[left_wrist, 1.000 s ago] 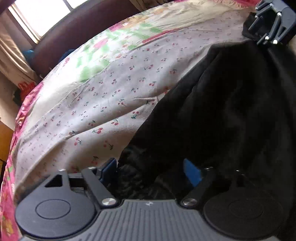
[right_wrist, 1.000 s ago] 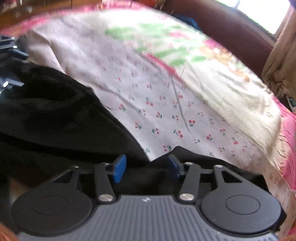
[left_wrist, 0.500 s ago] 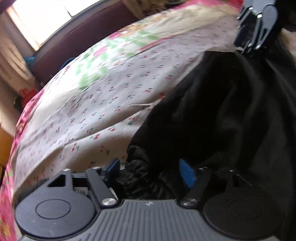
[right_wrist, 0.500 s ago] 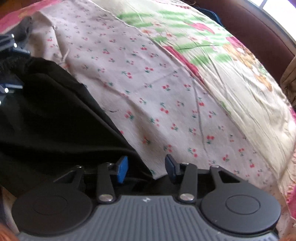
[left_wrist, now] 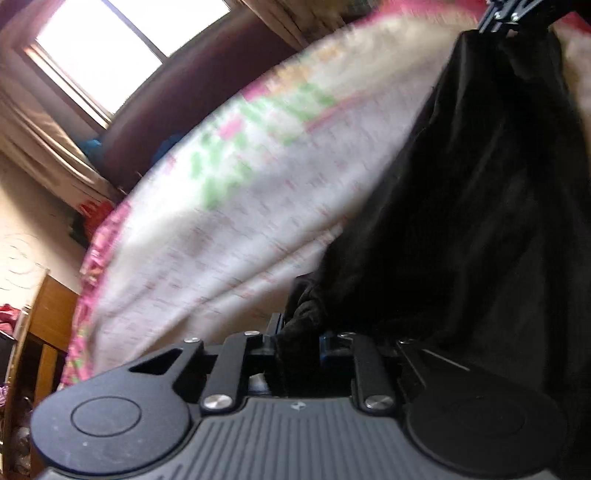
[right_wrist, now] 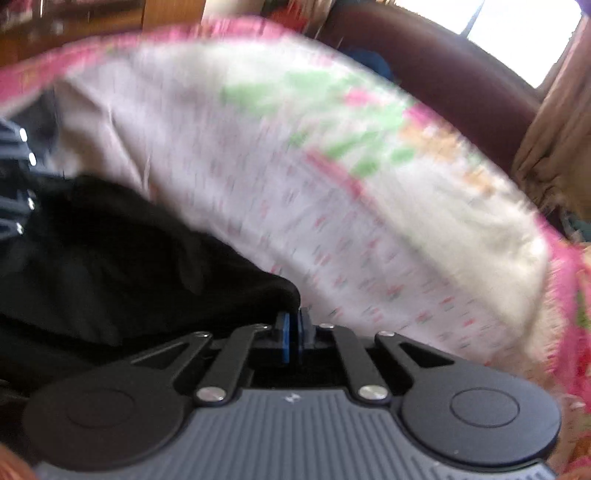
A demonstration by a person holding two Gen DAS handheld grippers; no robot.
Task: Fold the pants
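Hanging between both grippers, the black pants (left_wrist: 480,192) are stretched over the bed and everything behind them is smeared with blur. In the left wrist view the dark cloth fills the right side, running from the top right corner down to the left gripper (left_wrist: 301,336), whose jaws are clamped on a bunched, gathered bit of the fabric. The right gripper (left_wrist: 513,11) peeks in at the top right of that same view, right where the cloth's upper edge meets it.

From the right wrist view the pants (right_wrist: 110,258) spread across the lower left, and a corner of them comes to a point at the right gripper (right_wrist: 294,332). Its blue pads are pressed nearly together with just a thin edge of the cloth pinched there. The left gripper (right_wrist: 14,184) shows at the left edge, touching the far end of the fabric.

Under it all is the bedsheet (left_wrist: 240,206), white with small red specks, green and pink patches and a pink border. Past the far edge of the bed there's a dark brown headboard (right_wrist: 443,74), a bright window (left_wrist: 99,48) with curtains (right_wrist: 554,140), and some wooden furniture (left_wrist: 44,325) off the left side.
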